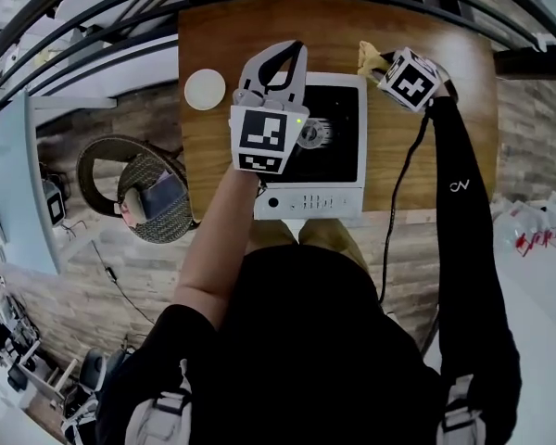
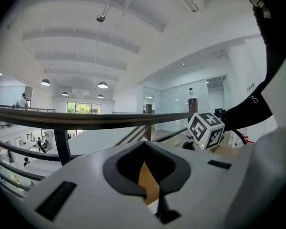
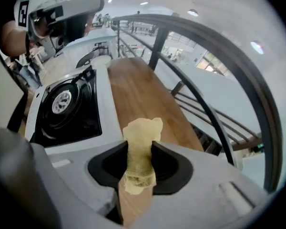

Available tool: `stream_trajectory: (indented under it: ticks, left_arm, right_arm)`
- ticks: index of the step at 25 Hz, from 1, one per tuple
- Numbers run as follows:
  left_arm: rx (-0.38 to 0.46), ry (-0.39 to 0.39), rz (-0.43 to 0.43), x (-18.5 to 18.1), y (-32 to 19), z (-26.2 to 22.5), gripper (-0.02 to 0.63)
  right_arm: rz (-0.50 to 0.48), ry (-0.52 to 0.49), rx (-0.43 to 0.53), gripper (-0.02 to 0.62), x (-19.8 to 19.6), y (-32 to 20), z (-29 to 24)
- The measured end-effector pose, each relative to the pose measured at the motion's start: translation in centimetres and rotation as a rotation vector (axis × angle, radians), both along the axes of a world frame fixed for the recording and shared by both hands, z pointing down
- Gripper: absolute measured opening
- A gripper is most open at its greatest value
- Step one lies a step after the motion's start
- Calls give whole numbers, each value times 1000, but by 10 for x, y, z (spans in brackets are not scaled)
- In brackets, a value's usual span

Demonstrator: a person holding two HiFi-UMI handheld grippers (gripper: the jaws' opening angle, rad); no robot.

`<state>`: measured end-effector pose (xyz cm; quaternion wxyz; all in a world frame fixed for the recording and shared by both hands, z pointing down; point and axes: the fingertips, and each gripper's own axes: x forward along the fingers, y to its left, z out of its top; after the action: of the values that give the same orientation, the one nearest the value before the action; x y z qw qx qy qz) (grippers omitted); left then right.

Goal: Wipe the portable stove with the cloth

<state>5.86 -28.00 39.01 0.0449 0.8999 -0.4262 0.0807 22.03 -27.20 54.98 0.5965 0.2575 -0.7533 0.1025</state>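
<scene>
From the head view, the portable stove [image 1: 338, 146] sits mid-table on the wooden table [image 1: 426, 174]. Its control strip is toward the person and its long axis seems to run from the person to the far railing, though the wide lens makes this uncertain. The left gripper [image 1: 292, 54] hovers over the stove's left edge. The right gripper [image 1: 386, 68] is past the far right corner, with the yellow cloth [image 1: 367, 57] sticking out of it. A white round disc [image 1: 205, 89] lies to the stove's left.

In the left gripper view, the jaws meet at their tips with nothing pinched. Only a sliver of table wood shows through the hollow behind them. This gripper is tilted up toward the ceiling, so it is doing no work at present.

In the right gripper view, the jaws are clamped on the cloth, which is bunched into an upright wad poking beyond the tips. The stove lies down-left of the jaws, with its burner [image 3: 62, 101] bare and the cloth clear of it.

By the look of it, the cloth is picked up but wiping has not begun. The next move calls for swinging the right gripper left and down until the cloth's free end presses on the stove top. It should then be dragged along the long axis, skirting the raised burner.
</scene>
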Motion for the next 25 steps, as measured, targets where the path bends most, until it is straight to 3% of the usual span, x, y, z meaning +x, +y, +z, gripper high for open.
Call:
stream_trajectory:
  ticks: [2, 5, 9, 13, 17, 25]
  left_arm:
    - [20, -4, -15, -2, 3, -16, 7]
    - [61, 5, -23, -5, 14, -45, 7]
    - [103, 5, -42, -14, 38, -73, 7]
    - [146, 4, -57, -21, 69, -98, 7]
    - [173, -7, -55, -22, 93, -108, 7]
    - [182, -28, -66, -19, 119, -118, 8]
  right_arm:
    - [120, -98, 126, 127, -1, -9, -32]
    - [301, -345, 327, 127, -9, -6, -92]
    - [426, -553, 589, 127, -23, 26, -158]
    - [433, -625, 767, 127, -48, 73, -199]
    - [524, -701, 877, 128, -48, 110, -221]
    - [651, -705, 956, 126, -14, 148, -233]
